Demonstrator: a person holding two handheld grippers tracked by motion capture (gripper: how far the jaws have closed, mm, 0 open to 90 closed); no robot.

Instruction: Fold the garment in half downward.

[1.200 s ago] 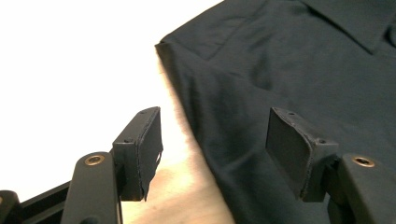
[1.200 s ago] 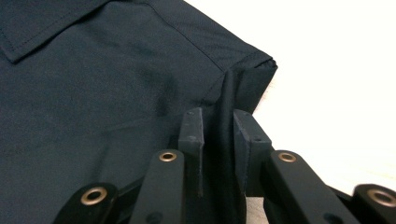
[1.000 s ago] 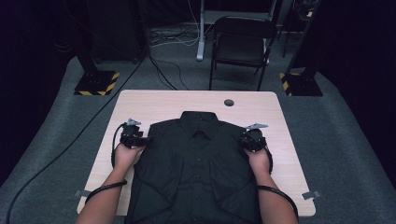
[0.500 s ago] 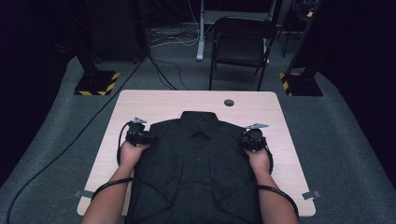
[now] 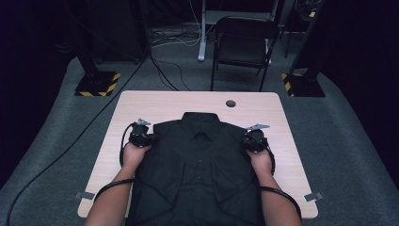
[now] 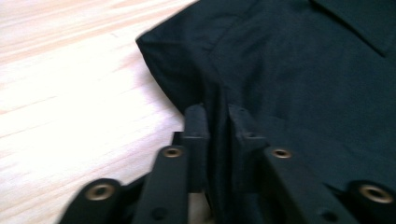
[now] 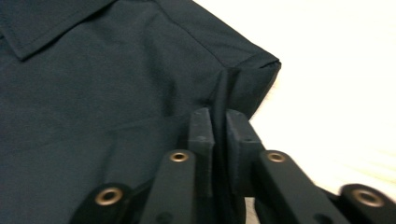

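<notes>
High view: a black shirt (image 5: 200,174) lies flat, collar away, on the table (image 5: 141,101), with 1 gripper at each shoulder.

Left gripper view: the left gripper (image 6: 217,116) has just been closing and pinches a shoulder fold.

Right gripper view: the right gripper (image 7: 219,121) has also just been closing and clamps the other shoulder's edge.
</notes>
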